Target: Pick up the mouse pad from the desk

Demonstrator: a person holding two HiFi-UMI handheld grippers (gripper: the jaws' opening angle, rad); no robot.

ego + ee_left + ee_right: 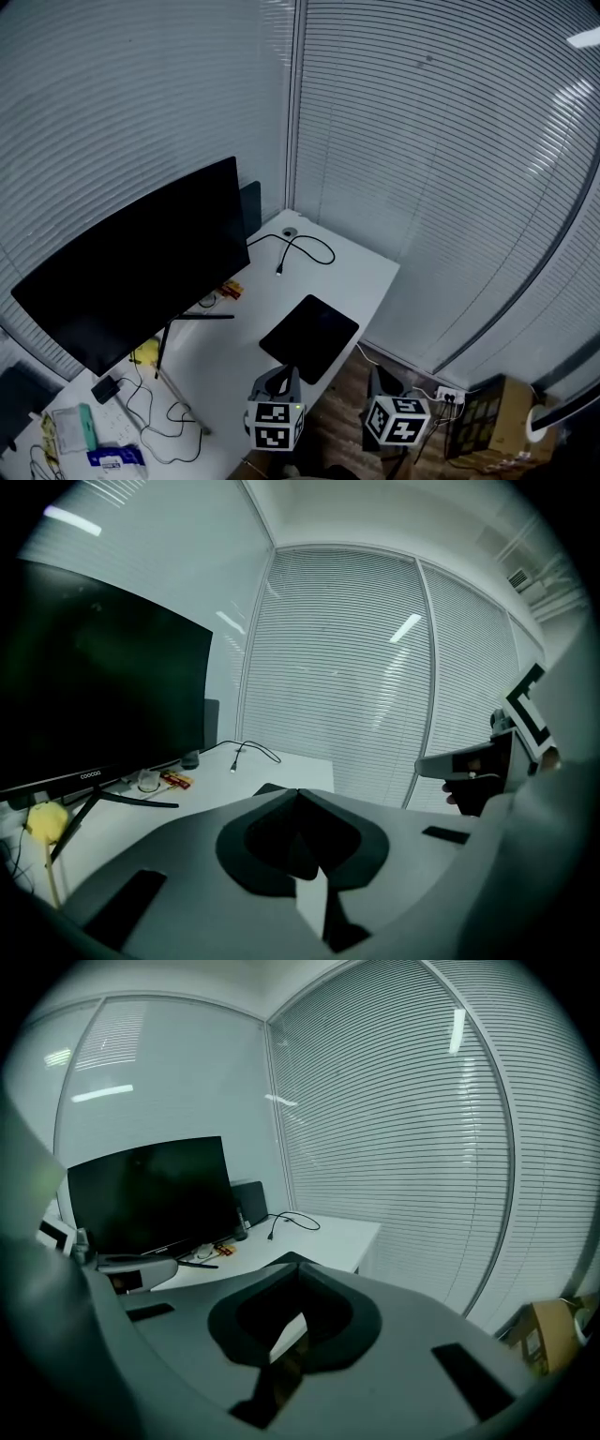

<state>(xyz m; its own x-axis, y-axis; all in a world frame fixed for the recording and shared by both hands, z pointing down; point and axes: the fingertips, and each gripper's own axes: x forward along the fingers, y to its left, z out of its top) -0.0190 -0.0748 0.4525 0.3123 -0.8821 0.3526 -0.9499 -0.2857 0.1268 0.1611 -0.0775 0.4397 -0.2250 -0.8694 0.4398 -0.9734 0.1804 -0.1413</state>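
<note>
A black mouse pad lies flat on the white desk, near the desk's front right edge. My left gripper hovers just short of the pad's near corner, jaws together and holding nothing. My right gripper hangs off the desk's right edge over the floor, also shut and empty. In the left gripper view, only a dark sliver of the mouse pad shows past the closed left gripper. The right gripper points toward the desk, and the left gripper shows at the left edge.
A large dark monitor stands on the desk's left half. A loose black cable lies at the far corner. Wires, a charger and packets clutter the near left. A cardboard box and power strip sit on the floor.
</note>
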